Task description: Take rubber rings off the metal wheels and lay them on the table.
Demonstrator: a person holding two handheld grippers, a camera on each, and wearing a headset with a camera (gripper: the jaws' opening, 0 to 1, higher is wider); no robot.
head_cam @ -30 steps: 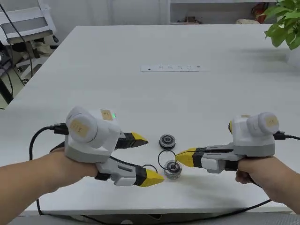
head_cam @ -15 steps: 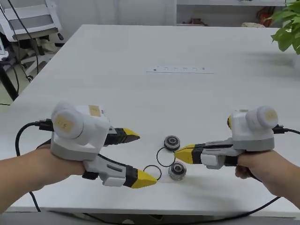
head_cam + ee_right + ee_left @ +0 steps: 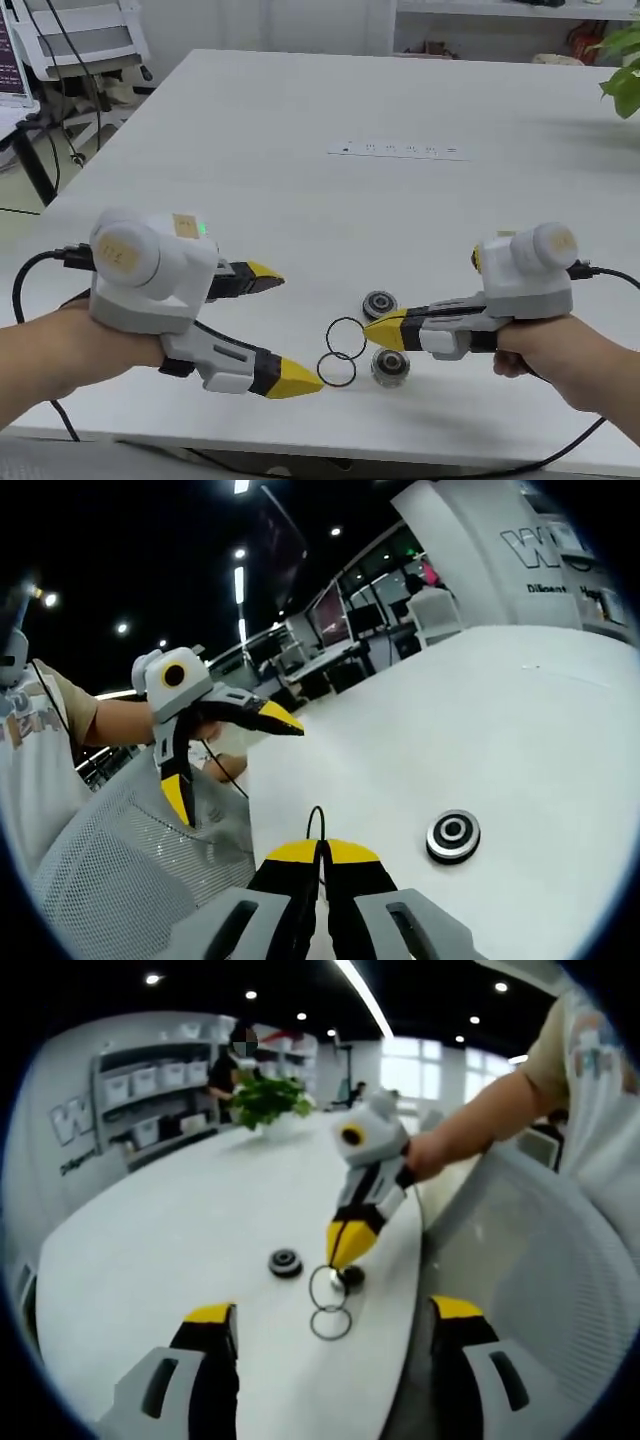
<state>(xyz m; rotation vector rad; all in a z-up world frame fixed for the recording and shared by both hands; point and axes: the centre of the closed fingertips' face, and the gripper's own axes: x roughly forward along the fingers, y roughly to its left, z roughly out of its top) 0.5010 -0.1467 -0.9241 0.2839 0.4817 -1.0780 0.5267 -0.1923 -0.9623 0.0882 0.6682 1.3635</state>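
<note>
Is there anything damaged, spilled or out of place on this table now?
Nothing stands out. The far wheel and near wheel sit flat on the table. Both rings look whole: the near ring lies loose, the right gripper pinches the far ring.

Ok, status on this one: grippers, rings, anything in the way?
Left gripper open, hovering. Right gripper shut on one rubber ring; second ring flat on table. Far wheel and near wheel alongside; nothing blocking.

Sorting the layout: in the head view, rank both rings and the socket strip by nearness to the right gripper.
1. Ring, pinched in the right gripper.
2. Loose ring, lying just beside it.
3. Socket strip, far off at the back.
</note>
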